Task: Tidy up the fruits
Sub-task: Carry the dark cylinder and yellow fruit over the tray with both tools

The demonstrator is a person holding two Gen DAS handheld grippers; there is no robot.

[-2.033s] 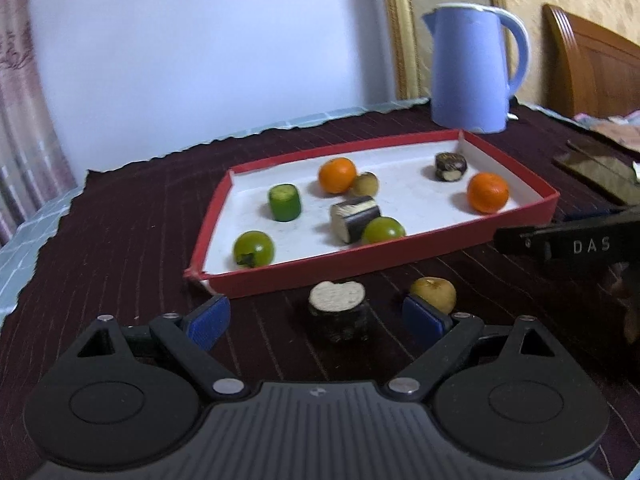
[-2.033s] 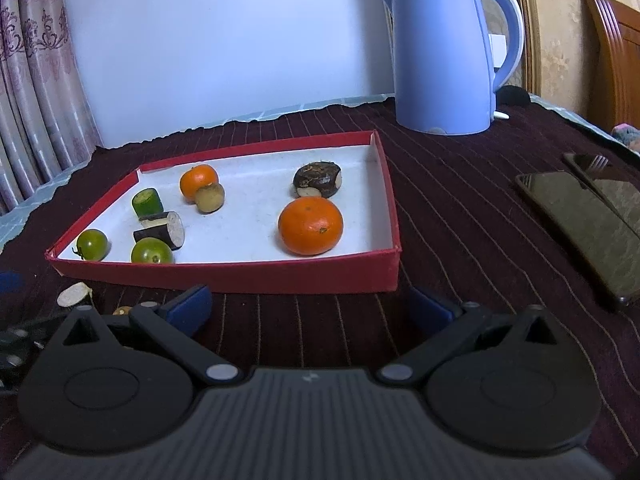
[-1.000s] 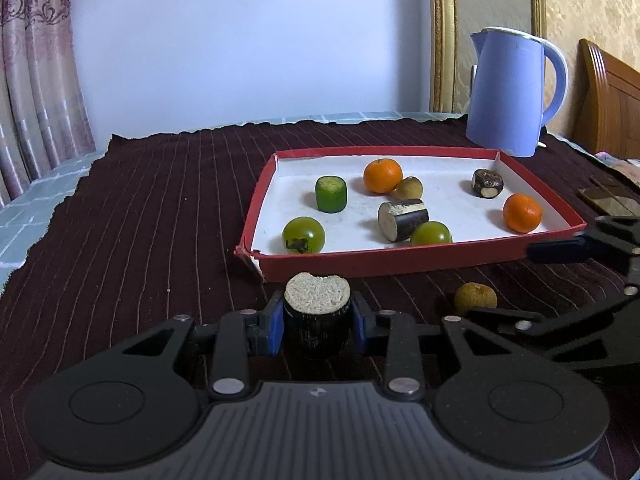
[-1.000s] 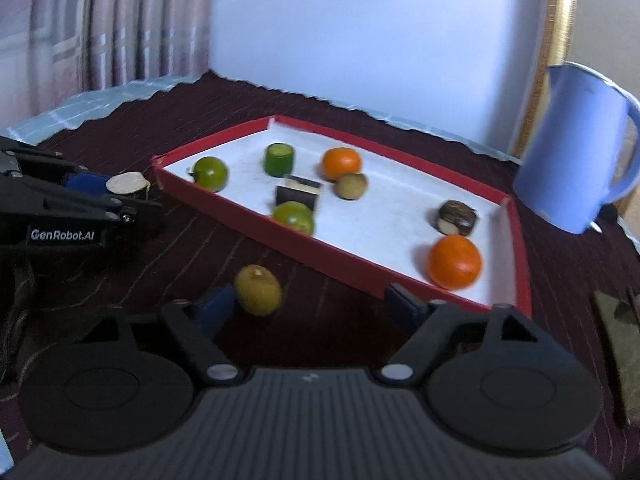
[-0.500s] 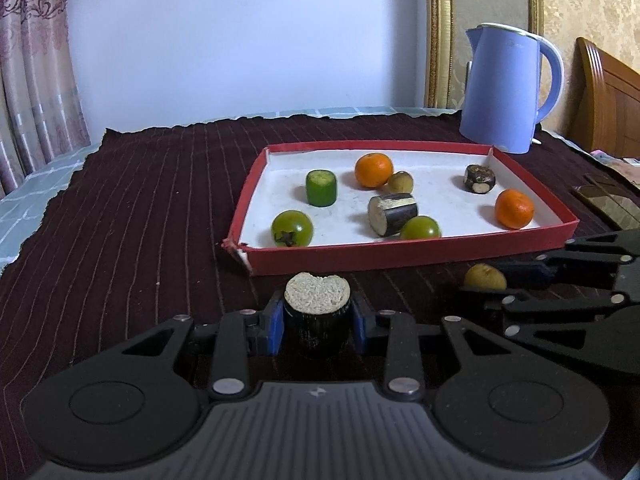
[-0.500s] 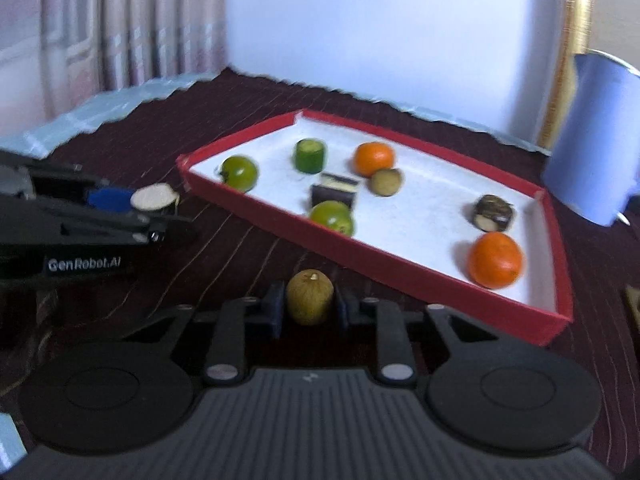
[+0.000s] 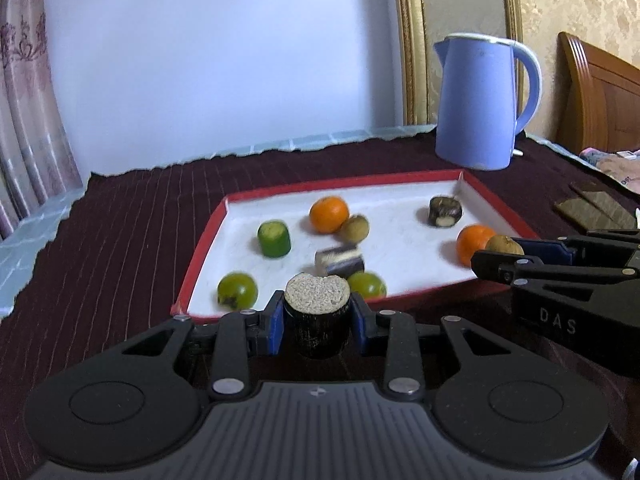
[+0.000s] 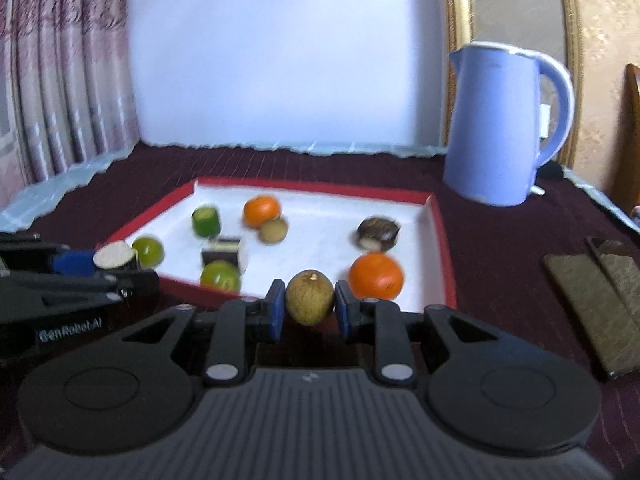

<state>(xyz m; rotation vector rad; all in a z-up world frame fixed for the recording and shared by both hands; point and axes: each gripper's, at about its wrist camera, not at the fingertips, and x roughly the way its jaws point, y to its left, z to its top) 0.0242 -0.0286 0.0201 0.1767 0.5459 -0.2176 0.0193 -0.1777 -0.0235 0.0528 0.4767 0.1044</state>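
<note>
My left gripper (image 7: 317, 322) is shut on a dark cylindrical piece with a pale cut top (image 7: 317, 312), held above the near edge of the red tray (image 7: 200, 240). My right gripper (image 8: 309, 304) is shut on a brown kiwi-like fruit (image 8: 309, 297), held over the tray's near right rim (image 8: 444, 240). In the tray lie two oranges (image 7: 329, 209), two green round fruits (image 7: 237, 289), a green cylinder (image 7: 274, 239), a dark sliced piece (image 7: 339, 261), a small brown fruit (image 7: 354, 227) and a dark brown piece (image 7: 445, 211). Each gripper shows in the other's view.
A blue kettle (image 7: 482, 100) stands behind the tray at the right. Dark flat slabs (image 8: 596, 300) lie on the maroon striped cloth (image 7: 120, 220) to the right. A wooden chair back (image 7: 600, 96) is at far right, curtains (image 8: 60, 80) at left.
Both grippers closed on their pieces, lifted them off the cloth and moved toward the tray. The right gripper now holds the brown fruit over the tray's near rim.
</note>
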